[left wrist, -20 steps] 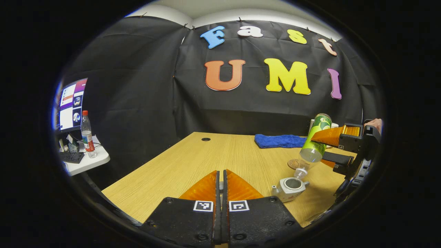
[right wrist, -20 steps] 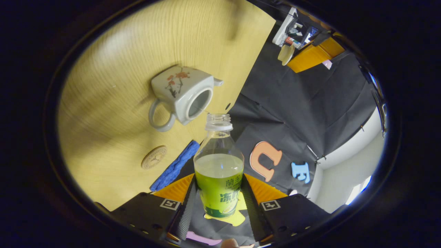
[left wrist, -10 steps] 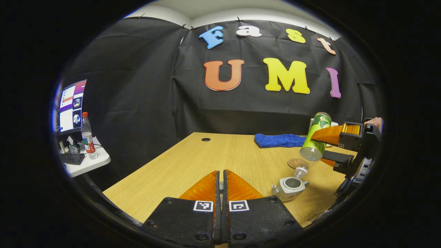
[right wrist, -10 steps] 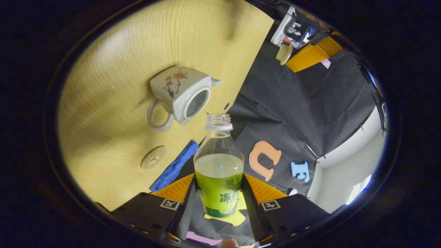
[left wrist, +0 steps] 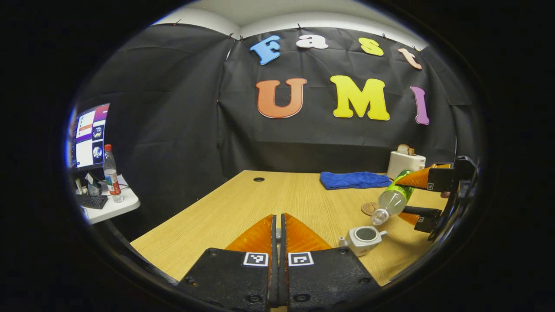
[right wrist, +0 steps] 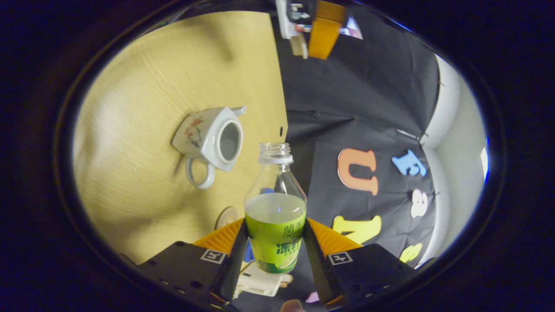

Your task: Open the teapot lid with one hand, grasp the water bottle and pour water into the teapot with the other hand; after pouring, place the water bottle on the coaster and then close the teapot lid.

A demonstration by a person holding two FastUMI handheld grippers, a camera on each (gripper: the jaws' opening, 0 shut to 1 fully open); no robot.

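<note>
My right gripper (right wrist: 275, 242) is shut on the green-labelled water bottle (right wrist: 275, 216), which has no cap and is partly full. In the left gripper view the bottle (left wrist: 392, 197) tilts mouth-down to the left, its mouth just above and right of the open white teapot (left wrist: 363, 238), with the right gripper (left wrist: 412, 197) around it. The teapot (right wrist: 212, 138) stands on the wooden table (right wrist: 173, 86). A round coaster (left wrist: 369, 208) lies just behind the teapot. My left gripper (left wrist: 279, 216) is shut; in the right gripper view its fingers (right wrist: 323, 32) pinch the pale teapot lid (right wrist: 298, 44).
A blue cloth (left wrist: 353, 179) and a white toaster (left wrist: 405, 162) sit at the table's far right. A cable hole (left wrist: 259, 179) marks the far edge. Off to the left, a small side table (left wrist: 108, 203) carries a bottle, a keyboard and a monitor (left wrist: 89, 134).
The bottle has swung from a steep pour over the teapot's opening to a flatter tilt, lower and a little to the right. The left gripper has hardly moved.
</note>
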